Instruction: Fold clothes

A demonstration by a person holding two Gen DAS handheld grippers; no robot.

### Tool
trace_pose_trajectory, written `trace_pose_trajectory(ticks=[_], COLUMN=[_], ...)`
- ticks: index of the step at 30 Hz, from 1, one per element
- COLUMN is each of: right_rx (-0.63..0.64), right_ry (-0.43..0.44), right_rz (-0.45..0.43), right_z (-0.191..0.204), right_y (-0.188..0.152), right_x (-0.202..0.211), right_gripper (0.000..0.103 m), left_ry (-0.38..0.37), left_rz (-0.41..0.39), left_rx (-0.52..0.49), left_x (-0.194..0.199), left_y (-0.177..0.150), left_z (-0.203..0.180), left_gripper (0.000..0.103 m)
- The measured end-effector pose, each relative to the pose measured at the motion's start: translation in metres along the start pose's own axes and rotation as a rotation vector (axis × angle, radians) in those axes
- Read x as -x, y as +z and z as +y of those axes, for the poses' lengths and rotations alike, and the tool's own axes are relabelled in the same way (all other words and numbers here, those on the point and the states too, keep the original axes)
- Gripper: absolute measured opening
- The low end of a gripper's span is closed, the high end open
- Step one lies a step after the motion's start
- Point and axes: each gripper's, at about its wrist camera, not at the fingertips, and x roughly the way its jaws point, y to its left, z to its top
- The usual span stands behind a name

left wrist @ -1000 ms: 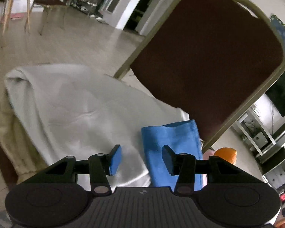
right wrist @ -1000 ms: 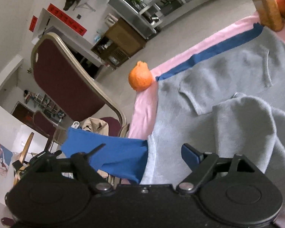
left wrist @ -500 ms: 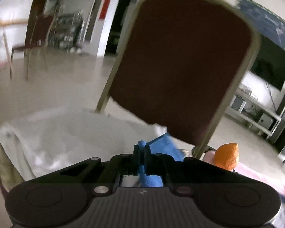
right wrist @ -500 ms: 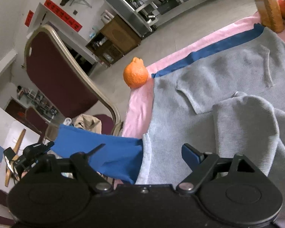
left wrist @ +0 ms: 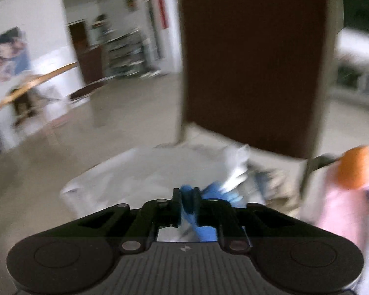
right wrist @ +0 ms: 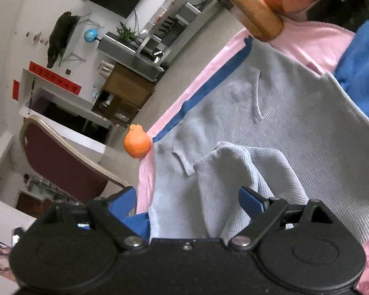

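The left gripper (left wrist: 187, 202) pinches a fold of blue cloth (left wrist: 216, 193) over the white garment (left wrist: 125, 177) on the chair (left wrist: 253, 61); the right gripper (right wrist: 187, 200) hangs spread above the grey sweater (right wrist: 295, 123), which lies on the pink cover (right wrist: 315, 41) beside an orange (right wrist: 137, 142).

Left gripper (left wrist: 187, 204): black plastic body w/ ribbed grey centre panel, small white logo, two round side discs, silver pivot screws, black linkage arms; fingers (left wrist: 176, 205) black, blurred. Right gripper (right wrist: 188, 198): same black build, two round discs, silver pivot screws + one small centre screw, linkage arms ending in blue fingers (right wrist: 252, 200).
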Motion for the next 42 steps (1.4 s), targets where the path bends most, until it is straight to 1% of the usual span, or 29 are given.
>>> trace_pose_trajectory(ticks=[1, 2, 3, 5, 8, 10, 11, 13, 14, 15, 16, 18, 21, 22, 23, 24, 25, 28, 29, 30, 31, 33, 35, 36, 39, 41, 42], right_rx=[-0.003, -0.007, 0.001, 0.044, 0.13, 0.195, 0.227, 0.276, 0.286, 0.295, 0.292, 0.267, 0.256, 0.253, 0.249, 0.252, 0.267, 0.272, 0.261, 0.287, 0.38, 0.51, 0.481, 0.499, 0.528, 0.51, 0.521], right_ry=[0.009, 0.017, 0.031, 0.029, -0.007, -0.046, -0.061, -0.098, -0.126, -0.155, -0.183, -0.179, -0.191, -0.194, -0.187, -0.183, -0.198, -0.121, -0.046, 0.024, 0.065, 0.056, 0.091, 0.092, -0.003, -0.04, -0.056], right_rz=[-0.002, -0.004, -0.008, -0.024, -0.038, -0.036, -0.031, -0.005, 0.01, 0.025, 0.047, 0.088, 0.088, 0.087, 0.09, 0.107, 0.129, 0.038, -0.014, -0.084, -0.171, -0.26, -0.304, -0.325, -0.374, -0.408, -0.423], right_z=[0.0, 0.001, 0.004, 0.01, 0.014, 0.013, 0.01, -0.002, -0.008, -0.014, -0.019, -0.026, -0.03, -0.032, -0.033, -0.032, -0.03, -0.007, 0.003, 0.016, 0.033, 0.054, 0.058, 0.061, 0.065, 0.064, 0.065], right_y=[0.001, 0.003, 0.005, 0.011, 0.02, 0.026, 0.028, 0.03, 0.03, 0.029, 0.03, 0.033, 0.037, 0.037, 0.037, 0.034, 0.031, 0.02, 0.017, 0.011, 0.0, -0.019, -0.031, -0.039, -0.058, -0.067, -0.073], right_x=[-0.001, -0.002, -0.003, -0.004, -0.006, -0.01, -0.014, -0.029, -0.039, -0.048, -0.059, -0.074, -0.094, -0.1, -0.105, -0.11, -0.114, -0.084, -0.065, -0.043, -0.019, 0.007, 0.024, 0.028, 0.033, 0.039, 0.042], right_gripper=[0.091, 0.091, 0.091, 0.091, 0.091, 0.091, 0.091, 0.075, 0.059, 0.053, 0.053, 0.053, 0.053, 0.053, 0.043, 0.018, 0.007, 0.008, 0.008, 0.008, 0.008, 0.008, 0.008, 0.008, 0.008, 0.008, 0.008], left_ry=[0.018, 0.035, 0.037, 0.008, -0.143, -0.309, -0.391, -0.556, -0.639, -0.721, -0.803, -0.872, -0.859, -0.867, -0.876, -0.878, -0.879, -0.875, -0.88, -0.886, -0.901, -0.929, -0.958, -0.97, -1.003, -1.016, -1.02], left_rz=[-0.006, -0.012, -0.037, -0.08, -0.097, -0.039, -0.01, 0.049, 0.079, 0.109, 0.139, 0.197, 0.222, 0.219, 0.222, 0.222, 0.223, 0.208, 0.197, 0.187, 0.186, 0.183, 0.18, 0.172, 0.151, 0.155, 0.157], left_rx=[-0.005, -0.01, -0.019, -0.029, -0.081, -0.081, -0.081, -0.08, -0.08, -0.079, -0.078, -0.08, -0.184, -0.19, -0.182, -0.156, -0.13, -0.079, -0.07, -0.061, -0.072, -0.094, -0.117, -0.143, -0.204, -0.22, -0.226], left_x=[0.003, 0.006, 0.016, 0.038, 0.083, 0.099, 0.107, 0.122, 0.13, 0.138, 0.145, 0.145, 0.146, 0.145, 0.143, 0.138, 0.134, 0.129, 0.131, 0.134, 0.136, 0.14, 0.145, 0.149, 0.16, 0.163, 0.163], left_y=[-0.003, -0.006, -0.008, -0.014, -0.03, -0.054, -0.066, -0.09, -0.102, -0.114, -0.126, -0.152, -0.171, -0.173, -0.17, -0.167, -0.164, -0.158, -0.157, -0.155, -0.156, -0.156, -0.157, -0.16, -0.165, -0.168, -0.169], left_z=[0.001, 0.003, 0.003, 0.006, -0.009, -0.034, -0.046, -0.071, -0.083, -0.096, -0.108, -0.131, -0.145, -0.143, -0.14, -0.138, -0.136, -0.129, -0.126, -0.123, -0.124, -0.126, -0.128, -0.13, -0.135, -0.138, -0.139], left_gripper=[0.024, 0.032, 0.033, 0.036, 0.038, 0.044, 0.045, 0.045, 0.045, 0.045, 0.044, 0.044, 0.044, 0.044, 0.044, 0.044, 0.043, 0.043, 0.043, 0.043, 0.043, 0.043, 0.043, 0.043, 0.043, 0.043, 0.043])
